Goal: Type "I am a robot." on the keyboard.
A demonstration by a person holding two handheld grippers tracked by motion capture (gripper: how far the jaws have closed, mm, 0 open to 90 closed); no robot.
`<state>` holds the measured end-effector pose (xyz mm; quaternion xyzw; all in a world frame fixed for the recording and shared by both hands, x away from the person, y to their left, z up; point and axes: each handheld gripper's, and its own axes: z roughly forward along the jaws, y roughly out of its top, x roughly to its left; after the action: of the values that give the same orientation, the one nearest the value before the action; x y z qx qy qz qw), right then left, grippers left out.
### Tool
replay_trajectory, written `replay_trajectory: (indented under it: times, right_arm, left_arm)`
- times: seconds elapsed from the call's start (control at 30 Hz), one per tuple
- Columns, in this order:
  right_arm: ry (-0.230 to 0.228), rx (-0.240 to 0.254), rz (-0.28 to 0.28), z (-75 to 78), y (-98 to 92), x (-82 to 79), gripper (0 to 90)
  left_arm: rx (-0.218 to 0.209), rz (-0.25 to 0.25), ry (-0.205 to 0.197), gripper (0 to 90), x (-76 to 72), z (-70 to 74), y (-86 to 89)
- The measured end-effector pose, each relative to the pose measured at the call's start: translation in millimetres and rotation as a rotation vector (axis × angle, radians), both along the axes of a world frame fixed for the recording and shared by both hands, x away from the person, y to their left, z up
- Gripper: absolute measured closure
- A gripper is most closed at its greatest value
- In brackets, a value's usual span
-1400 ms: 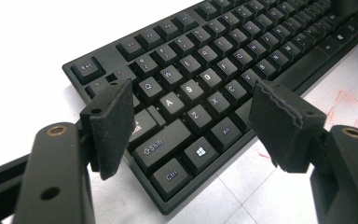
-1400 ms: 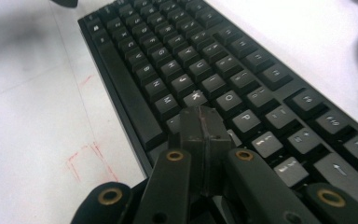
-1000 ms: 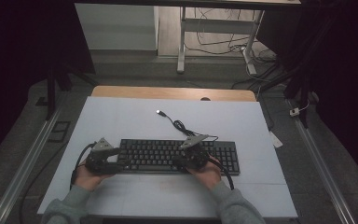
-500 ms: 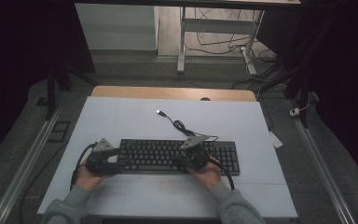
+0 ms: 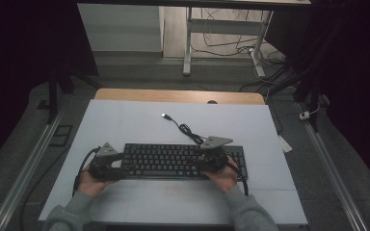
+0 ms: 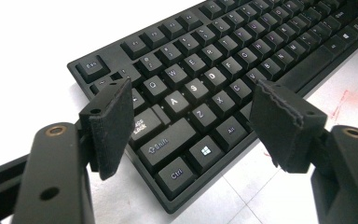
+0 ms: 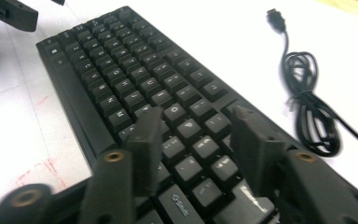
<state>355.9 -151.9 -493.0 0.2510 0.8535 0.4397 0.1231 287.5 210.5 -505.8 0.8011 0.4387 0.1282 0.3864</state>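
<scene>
A black keyboard (image 5: 168,159) lies on the white table, its cable (image 5: 187,129) coiled behind it and ending in a loose USB plug (image 5: 165,115). My left gripper (image 5: 125,169) stands open at the keyboard's left end; in the left gripper view its pads (image 6: 114,121) flank the Caps Lock and Shift keys of the keyboard (image 6: 205,70) without pressing on them. My right gripper (image 5: 198,163) hovers over the right half of the keyboard (image 7: 121,60). Its jaws have just been opening, and its fingers (image 7: 149,130) stand apart above the keys with nothing gripped.
The white table top (image 5: 125,120) has free room behind and in front of the keyboard. The coiled cable (image 7: 310,121) and plug (image 7: 276,18) lie just beyond the right gripper. A wooden edge (image 5: 173,95) and desk legs stand farther back.
The right gripper has shifted a little to the right over the keyboard. The left gripper has kept still.
</scene>
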Motion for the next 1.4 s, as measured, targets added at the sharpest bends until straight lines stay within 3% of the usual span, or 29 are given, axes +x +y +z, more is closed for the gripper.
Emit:
replay_trajectory:
  times: [0.4, 0.77, 0.87, 1.4]
  right_arm:
    - [-0.016, 0.035, -0.03, 2.7, -36.3, -7.7, 40.8]
    - [-0.038, 0.02, -0.107, 0.5, -80.3, -21.0, 40.7]
    - [-0.034, 0.036, -0.125, 0.1, -92.1, -25.9, 40.7]
    - [-0.064, 0.035, -0.199, -3.8, -160.4, -58.9, 38.8]
  left_arm:
    - [-0.006, -0.001, 0.006, 29.6, -1.2, 1.1, -1.0]
    - [-0.015, -0.003, 0.008, 28.8, -9.0, -1.2, 0.9]
    - [-0.016, -0.002, 0.009, 28.6, -11.5, -1.7, 1.5]
    - [-0.023, 0.022, 0.009, 26.3, -33.7, -7.8, 11.7]
